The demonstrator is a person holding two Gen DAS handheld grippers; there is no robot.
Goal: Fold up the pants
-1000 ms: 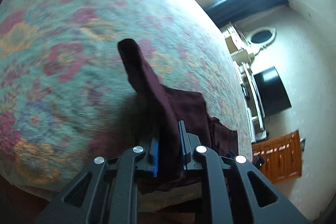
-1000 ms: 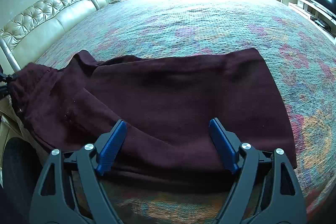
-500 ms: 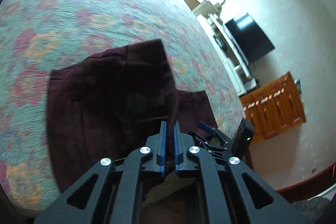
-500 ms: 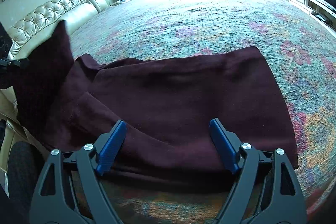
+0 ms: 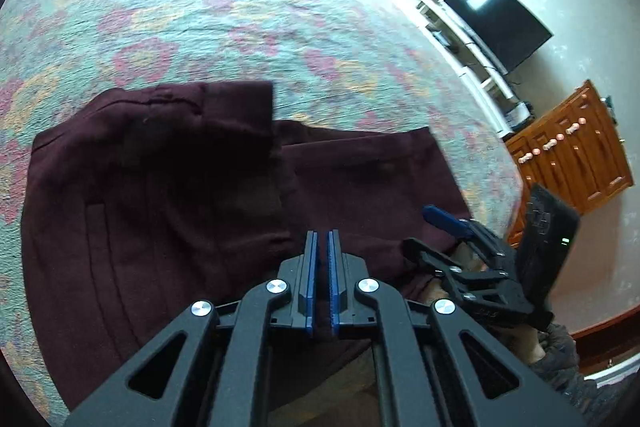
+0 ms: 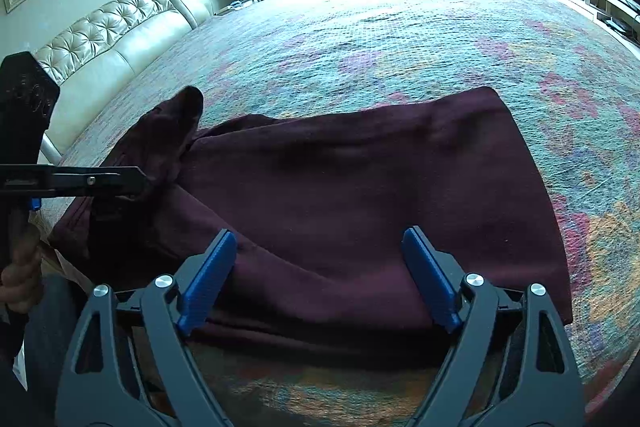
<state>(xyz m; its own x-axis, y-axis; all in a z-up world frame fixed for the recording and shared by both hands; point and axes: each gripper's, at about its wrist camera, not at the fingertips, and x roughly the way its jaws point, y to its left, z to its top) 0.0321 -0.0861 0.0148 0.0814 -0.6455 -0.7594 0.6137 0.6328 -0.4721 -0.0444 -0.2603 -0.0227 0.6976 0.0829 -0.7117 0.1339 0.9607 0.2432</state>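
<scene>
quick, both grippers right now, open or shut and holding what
left gripper: shut on a raised fold of the pants
right gripper: open, holding nothing, over the near edge of the pants

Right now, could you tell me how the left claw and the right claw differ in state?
The left claw is shut, pinching an edge of the dark maroon pants; the right claw stands wide open, gripping nothing. The left lifts cloth; the right hovers over flat cloth. Both have blue pads and black frames.

Floral bedspread [image 6: 400,39], tufted headboard [image 6: 120,27], black television [image 5: 500,23], wooden cabinet [image 5: 572,151].
</scene>
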